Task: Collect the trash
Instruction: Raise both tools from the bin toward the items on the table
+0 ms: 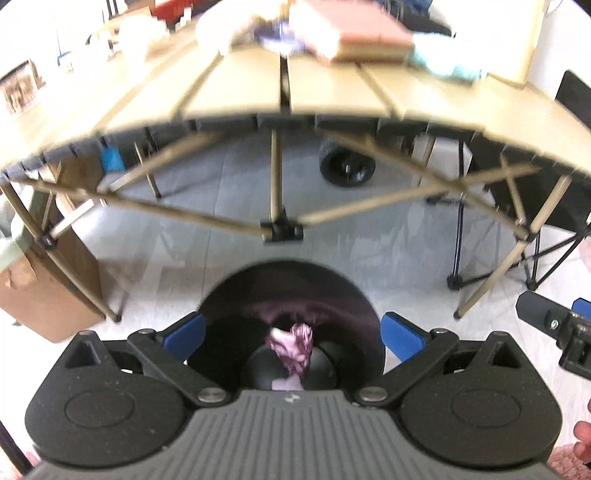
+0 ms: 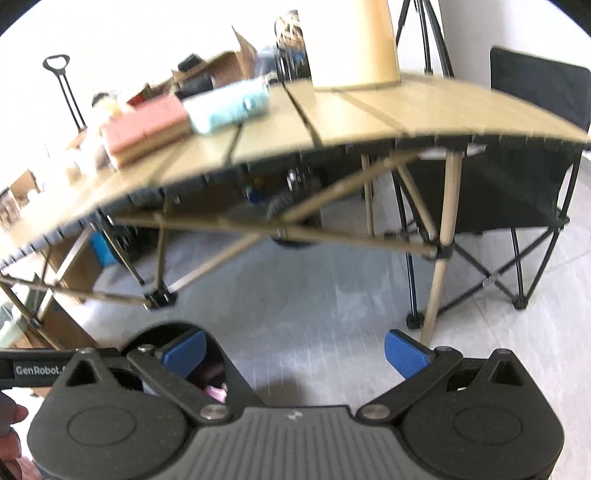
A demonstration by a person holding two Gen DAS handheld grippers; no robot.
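Observation:
My left gripper (image 1: 293, 334) is open above a round black bin (image 1: 236, 306) on the floor. A crumpled white and purple wrapper (image 1: 293, 347) shows inside the bin, free of the blue pads (image 1: 184, 332). My right gripper (image 2: 294, 352) is open and holds nothing; it hovers just right of the bin (image 2: 210, 369), and it also shows at the edge of the left wrist view as the right gripper (image 1: 554, 328). On the tan slatted table (image 1: 236, 92), blurred crumpled white paper (image 1: 218, 26) and a purple scrap (image 1: 277, 35) lie at the far side.
A pink book (image 2: 144, 125), a light blue case (image 2: 229, 107) and a tall tan cylinder (image 2: 369, 40) stand on the table (image 2: 369, 110). A black folding chair (image 2: 524, 177) is at the right, a cardboard box (image 1: 40, 295) at the left, a black wheel (image 1: 347, 166) under the table.

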